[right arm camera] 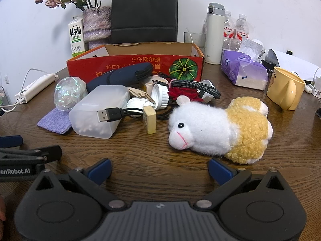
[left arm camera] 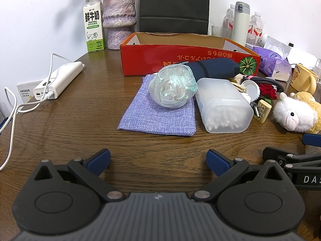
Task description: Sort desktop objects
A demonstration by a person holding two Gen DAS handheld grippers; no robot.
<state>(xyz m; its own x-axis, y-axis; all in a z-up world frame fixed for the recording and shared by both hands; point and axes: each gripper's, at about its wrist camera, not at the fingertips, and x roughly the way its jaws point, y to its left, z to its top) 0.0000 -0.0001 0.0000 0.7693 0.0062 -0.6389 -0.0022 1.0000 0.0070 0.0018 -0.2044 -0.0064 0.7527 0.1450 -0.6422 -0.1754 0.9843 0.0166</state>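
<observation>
A pile of small objects lies in front of an open red cardboard box (left arm camera: 152,60) (right arm camera: 120,64): an iridescent ball (left arm camera: 173,88) (right arm camera: 69,95) on a purple cloth pouch (left arm camera: 158,112) (right arm camera: 55,121), a frosted box of cotton swabs (left arm camera: 222,104) (right arm camera: 98,112), a navy pouch (left arm camera: 214,67) (right arm camera: 120,76), a USB cable (right arm camera: 112,114), a mahjong tile (right arm camera: 149,119) and a plush sheep (right arm camera: 218,132) (left arm camera: 295,112). My left gripper (left arm camera: 158,160) is open and empty, short of the purple pouch. My right gripper (right arm camera: 159,169) is open and empty, just short of the sheep.
A wooden table (left arm camera: 80,132) holds a white power bank with cable (left arm camera: 60,79), a milk carton (left arm camera: 93,26), a vase (left arm camera: 119,18), a black bag (right arm camera: 144,12), a thermos (right arm camera: 214,34), water bottles, a tissue pack (right arm camera: 243,70) and a yellow mug (right arm camera: 284,88).
</observation>
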